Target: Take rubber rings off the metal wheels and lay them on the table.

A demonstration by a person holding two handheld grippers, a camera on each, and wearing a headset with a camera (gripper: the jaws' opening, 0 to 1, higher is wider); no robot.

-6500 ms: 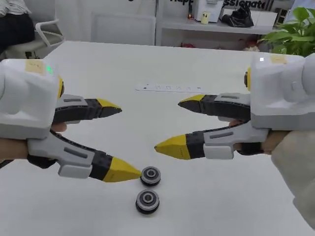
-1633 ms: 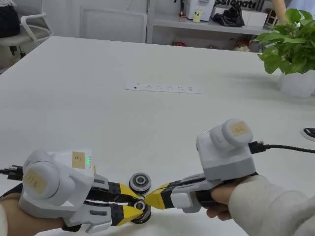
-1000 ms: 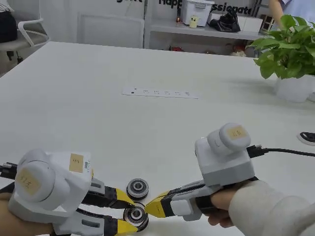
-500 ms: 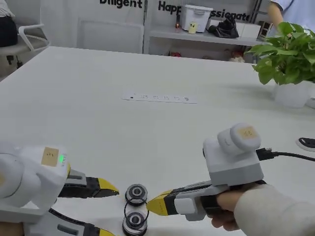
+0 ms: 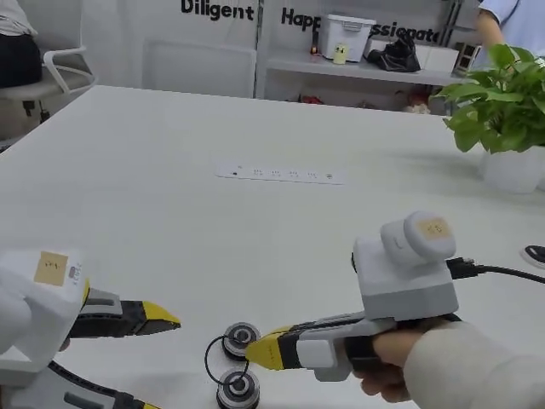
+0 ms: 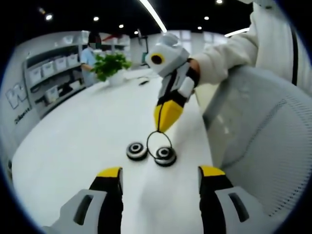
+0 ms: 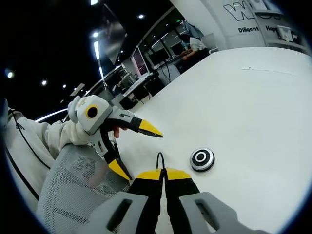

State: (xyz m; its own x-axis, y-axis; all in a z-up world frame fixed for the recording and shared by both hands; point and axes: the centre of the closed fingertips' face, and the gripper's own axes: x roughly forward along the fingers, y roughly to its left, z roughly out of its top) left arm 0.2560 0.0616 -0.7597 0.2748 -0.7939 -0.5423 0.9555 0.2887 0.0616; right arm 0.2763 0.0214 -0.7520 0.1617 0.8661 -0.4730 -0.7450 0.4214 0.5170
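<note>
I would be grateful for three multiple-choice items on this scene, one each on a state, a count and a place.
1. How do the jaws of the left gripper stand?
A. shut on a wheel
B. shut on nothing
C. open, with nothing between them

2. How many metal wheels sit on the table?
A. one
B. two
C. four

3. Where is the black rubber ring?
A. pinched in the shut jaws of the right gripper
B. held by the left gripper
C. lying flat, far from both grippers

Answers:
1 C: the left gripper view shows its yellow tips wide apart over bare table.
2 B: the head view and the left gripper view both show two wheels side by side.
3 A: the thin loop runs from the closed yellow tips.
</note>
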